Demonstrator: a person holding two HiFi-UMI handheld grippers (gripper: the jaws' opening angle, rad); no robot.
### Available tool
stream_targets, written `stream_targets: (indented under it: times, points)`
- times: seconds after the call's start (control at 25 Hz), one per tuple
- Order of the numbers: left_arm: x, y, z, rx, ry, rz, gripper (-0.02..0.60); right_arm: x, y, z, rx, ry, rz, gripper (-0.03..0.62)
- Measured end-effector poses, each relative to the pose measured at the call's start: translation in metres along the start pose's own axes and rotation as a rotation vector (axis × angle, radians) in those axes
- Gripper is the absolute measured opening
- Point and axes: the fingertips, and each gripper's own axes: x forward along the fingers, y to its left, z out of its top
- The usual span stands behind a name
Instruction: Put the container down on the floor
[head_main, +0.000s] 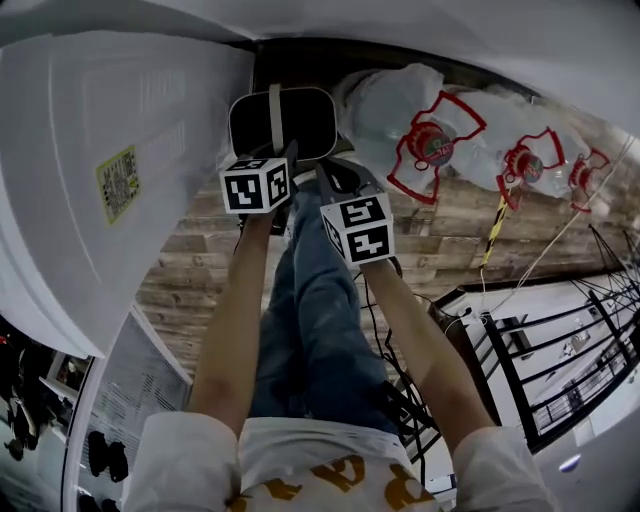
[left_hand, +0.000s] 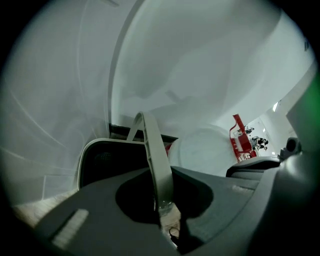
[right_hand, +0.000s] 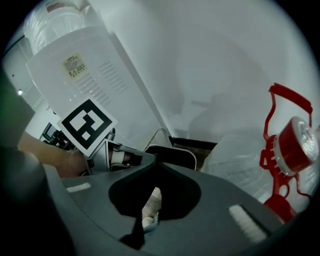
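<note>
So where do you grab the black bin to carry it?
By the pale handle, coming from above. It arches over the middle of the bin, and it is a thin strap that fits between jaws, so the bin would likely hang level. The left gripper is closed on it there.

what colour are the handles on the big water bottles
Red handles; the head view shows them best.

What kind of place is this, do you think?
Probably an indoor utility or storage corner: large water jugs with red handles sit along the wall on a wood-plank floor, near a large white appliance and a black metal rack.
</note>
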Motion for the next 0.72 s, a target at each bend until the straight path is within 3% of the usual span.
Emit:
stream_targets:
  times: [0.4, 0.72]
  points:
    - [0.044, 0.025, -0.012, 0.024, 0.03, 0.045, 0.041, 0.032, -0.018, -0.019, 0.021, 0.011, -0.036, 0.026]
    - [0.066, 0.034, -0.007, -0.012, -0.045, 0.073, 0.041, 0.044, -0.024, -0.032, 0.076, 0.015, -0.025, 0.026]
